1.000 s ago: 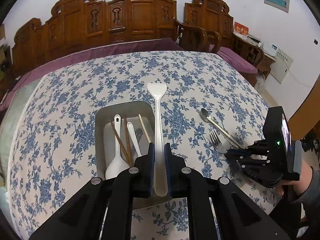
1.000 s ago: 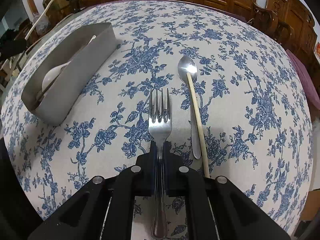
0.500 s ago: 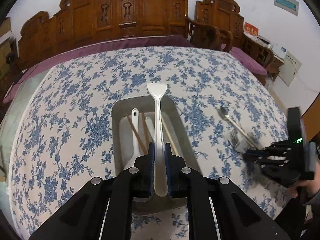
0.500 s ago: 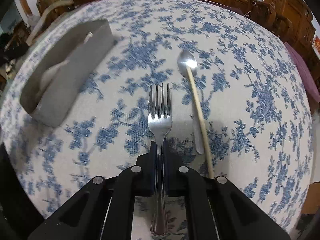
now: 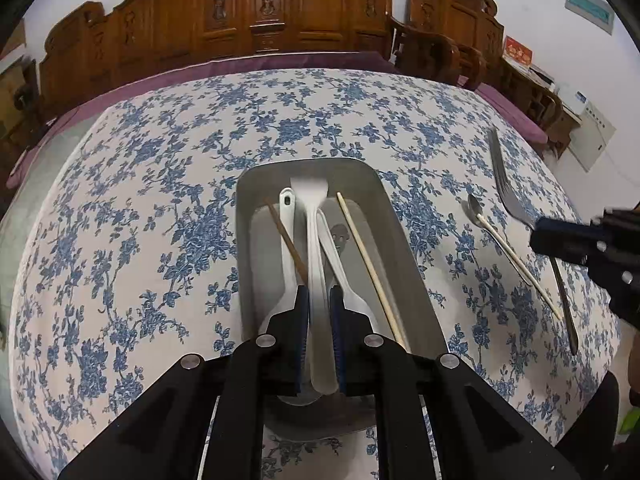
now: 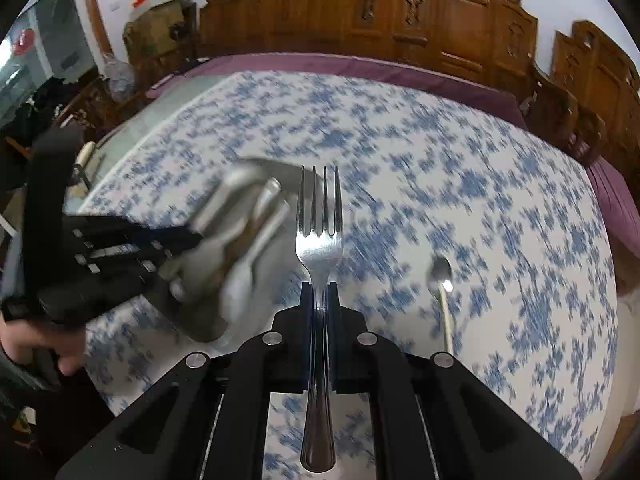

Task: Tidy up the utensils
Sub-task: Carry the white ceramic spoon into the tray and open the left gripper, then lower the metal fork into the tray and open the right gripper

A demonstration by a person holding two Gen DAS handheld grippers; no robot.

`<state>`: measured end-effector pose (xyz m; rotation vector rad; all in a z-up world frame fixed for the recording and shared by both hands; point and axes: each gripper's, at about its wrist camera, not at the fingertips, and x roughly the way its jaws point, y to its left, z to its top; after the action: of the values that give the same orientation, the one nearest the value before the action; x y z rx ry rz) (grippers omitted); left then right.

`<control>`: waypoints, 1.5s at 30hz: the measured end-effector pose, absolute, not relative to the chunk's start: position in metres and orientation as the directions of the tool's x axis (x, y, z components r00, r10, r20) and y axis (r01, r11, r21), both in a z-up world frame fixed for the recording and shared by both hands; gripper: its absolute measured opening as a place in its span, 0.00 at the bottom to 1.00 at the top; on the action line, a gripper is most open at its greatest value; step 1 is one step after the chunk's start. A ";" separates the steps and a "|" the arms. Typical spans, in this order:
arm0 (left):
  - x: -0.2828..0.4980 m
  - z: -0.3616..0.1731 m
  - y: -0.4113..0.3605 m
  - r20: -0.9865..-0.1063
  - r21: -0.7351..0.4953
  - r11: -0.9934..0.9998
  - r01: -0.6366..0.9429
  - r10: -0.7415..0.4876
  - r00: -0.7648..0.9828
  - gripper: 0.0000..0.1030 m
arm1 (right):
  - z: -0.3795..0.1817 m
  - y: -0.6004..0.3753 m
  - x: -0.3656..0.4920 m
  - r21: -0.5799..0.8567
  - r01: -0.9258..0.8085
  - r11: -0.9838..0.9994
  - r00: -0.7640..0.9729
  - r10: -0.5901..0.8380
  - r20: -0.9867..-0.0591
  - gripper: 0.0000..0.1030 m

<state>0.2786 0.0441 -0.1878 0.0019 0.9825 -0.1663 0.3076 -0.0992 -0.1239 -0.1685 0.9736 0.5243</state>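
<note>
My left gripper (image 5: 319, 312) is shut on a white plastic fork (image 5: 314, 236) and holds it low over the grey metal tray (image 5: 404, 240). The tray holds white spoons (image 5: 286, 248), a brown chopstick (image 5: 286, 236) and a pale chopstick (image 5: 366, 264). My right gripper (image 6: 320, 296) is shut on a steel fork (image 6: 319, 232) and holds it in the air, tines forward; it shows in the left wrist view (image 5: 576, 240) at the right. A steel spoon (image 5: 476, 212) and a pale chopstick (image 5: 520, 264) lie on the cloth.
The table has a blue floral cloth (image 5: 160, 184). Carved wooden chairs (image 5: 280, 8) stand along the far side. The left gripper's body (image 6: 80, 240) sits at the left of the right wrist view, over the blurred tray (image 6: 240, 216).
My left gripper has moved the white fork over the tray and down into it. My right gripper has lifted the steel fork off the cloth and swung up and left.
</note>
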 end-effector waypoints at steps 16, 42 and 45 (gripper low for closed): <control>0.261 -0.163 0.087 -0.802 -0.072 0.993 0.098 -0.116 0.586 0.10 | -0.119 -0.018 0.336 0.146 -0.534 0.832 0.435 0.419 -0.797 0.08; 0.245 -0.152 0.121 -0.786 -0.064 0.997 0.053 -0.083 0.612 0.31 | -0.194 -0.001 0.365 0.161 -0.431 0.888 0.369 0.336 -0.867 0.08; 0.243 -0.151 0.120 -0.785 -0.065 0.996 0.053 -0.084 0.614 0.35 | -0.194 -0.004 0.365 0.158 -0.430 0.889 0.375 0.335 -0.864 0.10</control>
<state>0.2435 0.1199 -0.1514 -0.0363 0.9067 -0.0788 0.3645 -0.0041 -0.1942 -0.0993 1.0804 0.4909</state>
